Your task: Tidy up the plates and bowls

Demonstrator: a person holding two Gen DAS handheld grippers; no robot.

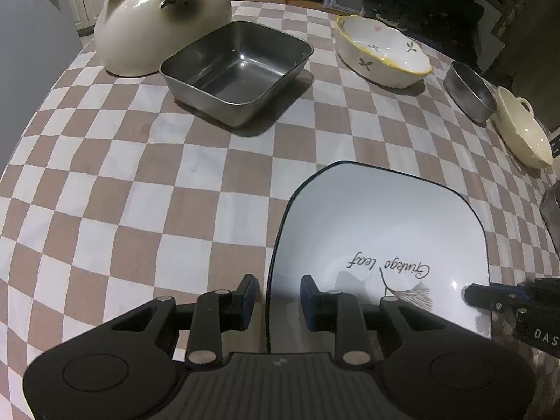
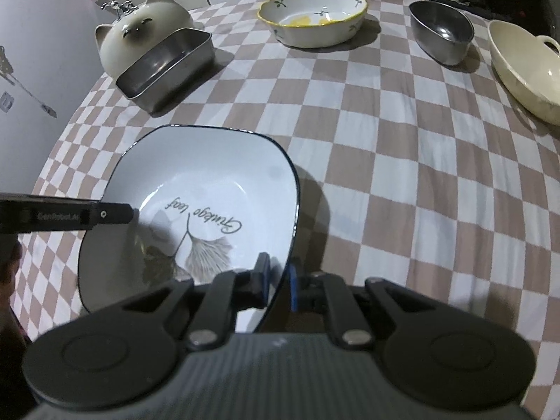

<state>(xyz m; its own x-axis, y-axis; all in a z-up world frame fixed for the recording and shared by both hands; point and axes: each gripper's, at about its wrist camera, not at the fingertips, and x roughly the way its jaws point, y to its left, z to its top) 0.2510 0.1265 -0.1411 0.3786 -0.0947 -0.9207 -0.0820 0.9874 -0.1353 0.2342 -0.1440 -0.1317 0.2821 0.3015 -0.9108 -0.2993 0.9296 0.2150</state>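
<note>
A white square plate [image 1: 378, 217] with a dark rim and a leaf print lies on the checked tablecloth [image 1: 140, 210]. My left gripper [image 1: 279, 297] straddles its left rim, one finger outside and one over the inside. A thin strip of cloth shows between the outer pad and the rim, so it is open. In the right wrist view the plate [image 2: 210, 168] sits at lower left. My right gripper [image 2: 280, 281] is shut on its near right rim. The other gripper's finger [image 2: 115, 215] reaches in from the left.
At the back stand a cat-shaped ceramic dish [image 1: 157, 21], a square steel tray [image 1: 238, 70] and a flowered bowl [image 1: 381, 56]. A small steel bowl [image 1: 469, 91] and a cream handled dish [image 1: 521, 129] sit at the right. The table edge curves along the left.
</note>
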